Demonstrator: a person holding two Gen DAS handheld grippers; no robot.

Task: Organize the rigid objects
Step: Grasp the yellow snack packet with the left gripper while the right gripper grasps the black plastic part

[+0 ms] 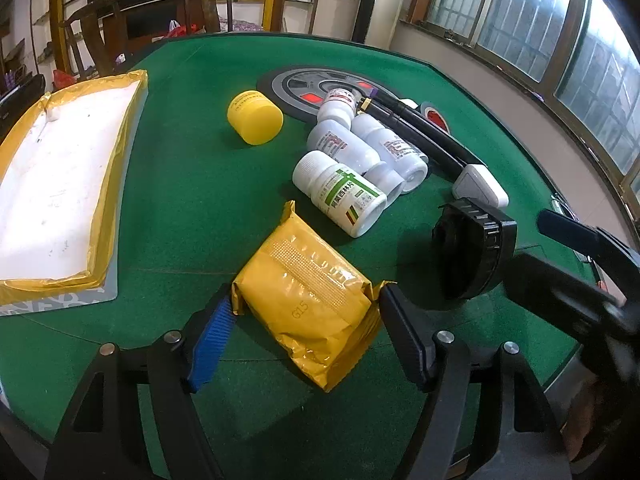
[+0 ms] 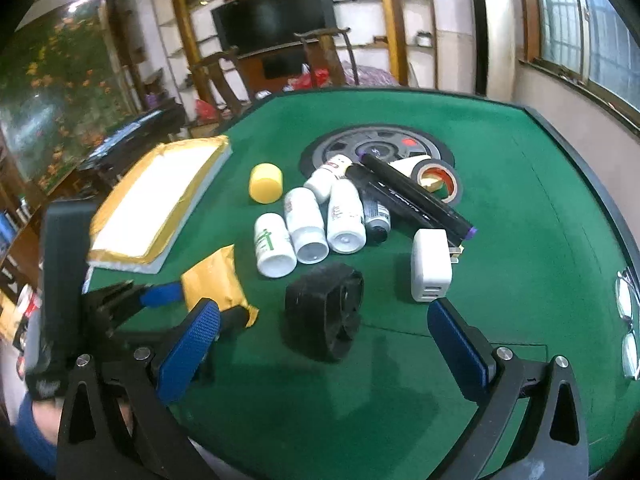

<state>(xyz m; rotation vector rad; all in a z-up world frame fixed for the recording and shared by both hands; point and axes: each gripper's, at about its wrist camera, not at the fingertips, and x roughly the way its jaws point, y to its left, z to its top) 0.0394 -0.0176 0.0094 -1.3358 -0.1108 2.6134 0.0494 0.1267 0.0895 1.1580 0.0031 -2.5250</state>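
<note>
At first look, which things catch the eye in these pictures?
A yellow foil packet sits between the fingers of the left hand-held gripper on the green table. Behind it lies a cluster of white pill bottles, with a yellow jar to their left and a gold-edged tray further left.

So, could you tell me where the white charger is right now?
In the right wrist view the white charger stands right of centre on the green table, beside the black wheel, below the black markers.

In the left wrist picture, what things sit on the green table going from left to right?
White tray with gold rim → yellow jar → yellow packet → green-label pill bottle → black round wheel.
</note>
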